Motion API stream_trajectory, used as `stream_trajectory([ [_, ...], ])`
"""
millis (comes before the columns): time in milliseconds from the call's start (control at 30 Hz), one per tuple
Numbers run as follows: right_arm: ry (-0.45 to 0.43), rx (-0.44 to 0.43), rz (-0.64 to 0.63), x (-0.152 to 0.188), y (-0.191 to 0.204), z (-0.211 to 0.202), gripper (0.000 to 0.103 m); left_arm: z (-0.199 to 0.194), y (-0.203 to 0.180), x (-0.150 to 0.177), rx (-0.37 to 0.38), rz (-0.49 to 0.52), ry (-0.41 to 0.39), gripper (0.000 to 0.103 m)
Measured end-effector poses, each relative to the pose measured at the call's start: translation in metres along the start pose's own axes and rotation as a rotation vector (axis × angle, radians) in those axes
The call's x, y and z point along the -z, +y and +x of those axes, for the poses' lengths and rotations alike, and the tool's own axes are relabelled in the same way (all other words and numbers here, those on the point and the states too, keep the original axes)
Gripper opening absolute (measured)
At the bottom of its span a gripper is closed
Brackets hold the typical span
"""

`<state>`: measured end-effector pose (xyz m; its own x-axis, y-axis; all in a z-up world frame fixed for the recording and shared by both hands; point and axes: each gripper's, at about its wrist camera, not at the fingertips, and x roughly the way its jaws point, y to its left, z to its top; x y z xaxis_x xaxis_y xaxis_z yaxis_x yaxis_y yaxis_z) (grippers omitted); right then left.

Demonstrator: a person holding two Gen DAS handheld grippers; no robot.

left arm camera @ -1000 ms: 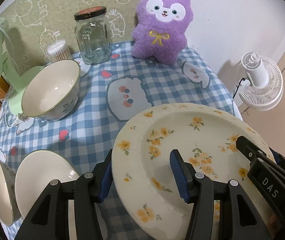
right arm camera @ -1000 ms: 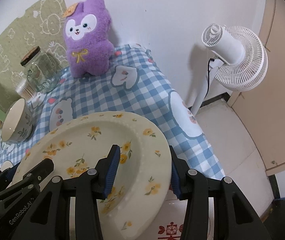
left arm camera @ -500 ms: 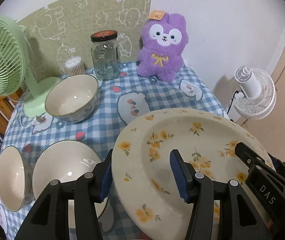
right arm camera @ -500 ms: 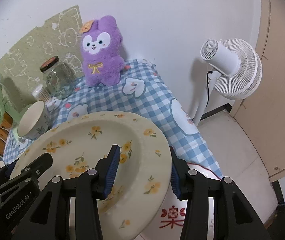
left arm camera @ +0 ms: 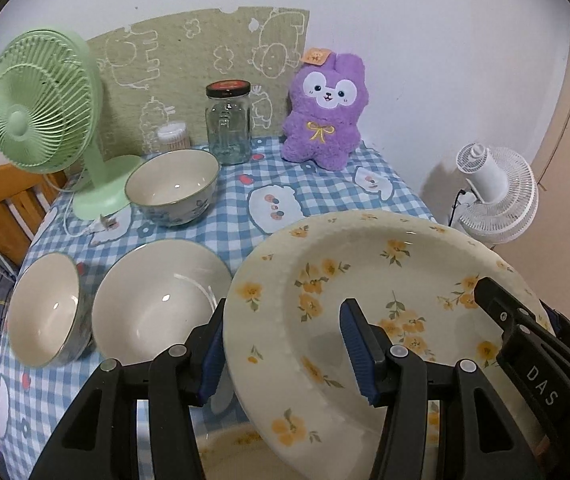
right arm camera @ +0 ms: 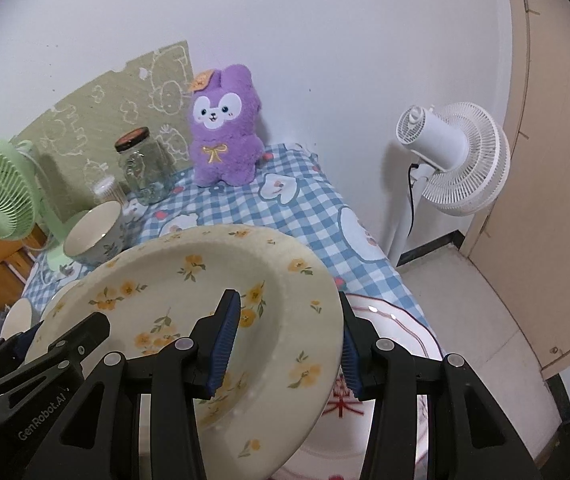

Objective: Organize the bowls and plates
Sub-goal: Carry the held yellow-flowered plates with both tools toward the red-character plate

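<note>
Both grippers are holding the yellow-flowered plate (left arm camera: 369,300) in the air, tilted, above the near edge of the checked tablecloth (left arm camera: 309,196). The left gripper (left arm camera: 285,354) is pinching the plate's left rim, one finger under it and one on its face; the right gripper (right arm camera: 287,338) is pinching the opposite rim the same way, so neither hand is nearer. A red-patterned plate (right arm camera: 389,332) is lying directly beneath, at the near right corner, and a second floral plate (left arm camera: 229,446) seems to be showing under the left fingers. Three bowls (left arm camera: 153,302) are sitting along the left side. Judging by this, lowering flat onto a plate below is what matters next.
</note>
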<state>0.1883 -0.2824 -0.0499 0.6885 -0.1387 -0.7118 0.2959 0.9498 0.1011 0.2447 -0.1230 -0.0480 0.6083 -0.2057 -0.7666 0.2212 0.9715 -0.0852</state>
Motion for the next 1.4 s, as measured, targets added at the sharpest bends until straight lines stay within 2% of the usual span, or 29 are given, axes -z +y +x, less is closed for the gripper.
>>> stream_trajectory([
  [400,-0.073,-0.024,-0.014,0.044,0.005,-0.067,0.049,-0.057,0.005,0.048,-0.003,-0.019,-0.067,0.054],
  [733,-0.074,-0.051,-0.035,0.084,0.017,-0.1,0.049,-0.089,0.027,0.085,-0.019,-0.033,-0.094,0.054],
  [1033,-0.041,-0.08,-0.058,0.116,0.03,-0.107,0.049,-0.101,0.046,0.117,-0.039,-0.054,-0.088,0.054],
  [1400,0.009,-0.083,-0.079,0.142,0.04,-0.098,0.049,-0.094,0.06,0.146,-0.06,-0.068,-0.047,0.054],
])
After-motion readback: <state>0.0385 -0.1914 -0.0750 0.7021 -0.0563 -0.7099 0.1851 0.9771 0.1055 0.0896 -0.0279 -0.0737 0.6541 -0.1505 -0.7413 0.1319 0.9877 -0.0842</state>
